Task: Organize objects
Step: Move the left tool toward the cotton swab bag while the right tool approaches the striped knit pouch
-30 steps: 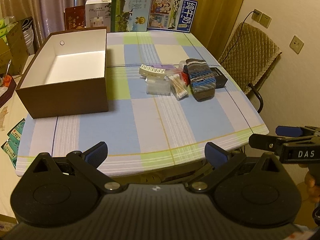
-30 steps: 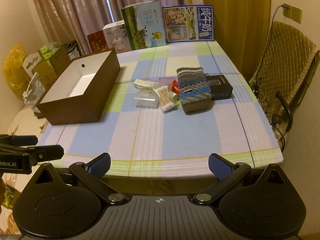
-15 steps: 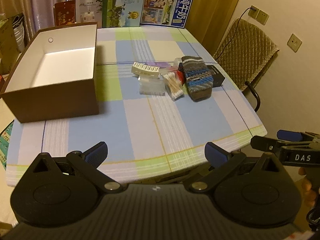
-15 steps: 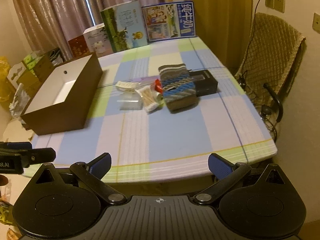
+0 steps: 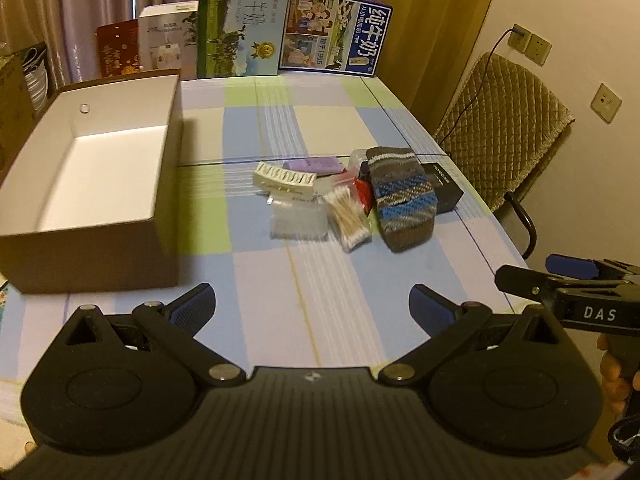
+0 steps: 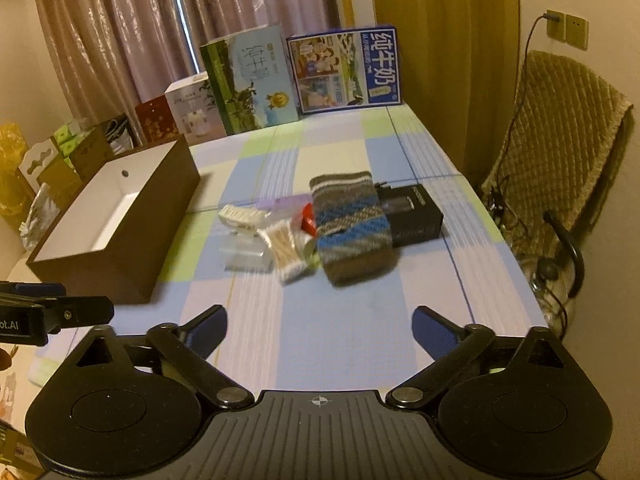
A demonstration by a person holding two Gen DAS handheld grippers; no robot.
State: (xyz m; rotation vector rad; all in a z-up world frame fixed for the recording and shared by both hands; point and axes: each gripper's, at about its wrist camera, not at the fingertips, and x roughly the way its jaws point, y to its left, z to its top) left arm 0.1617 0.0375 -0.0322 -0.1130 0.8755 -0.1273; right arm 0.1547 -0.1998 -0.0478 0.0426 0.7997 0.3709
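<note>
Sock [image 5: 402, 198] lengthwise toward table's [image 5: 320, 128] far end

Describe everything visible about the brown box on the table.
The brown box is an open, lidless rectangular cardboard box, brown outside and white inside, with a small round eyelet high on its far end wall. It looks empty. It stands upright on the checked tablecloth at the table's left side, apart from the pile of small items; neither gripper touches it.

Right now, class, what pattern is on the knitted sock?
Brown, grey and blue stripes on the knitted sock; the right wrist view shows it best.
</note>
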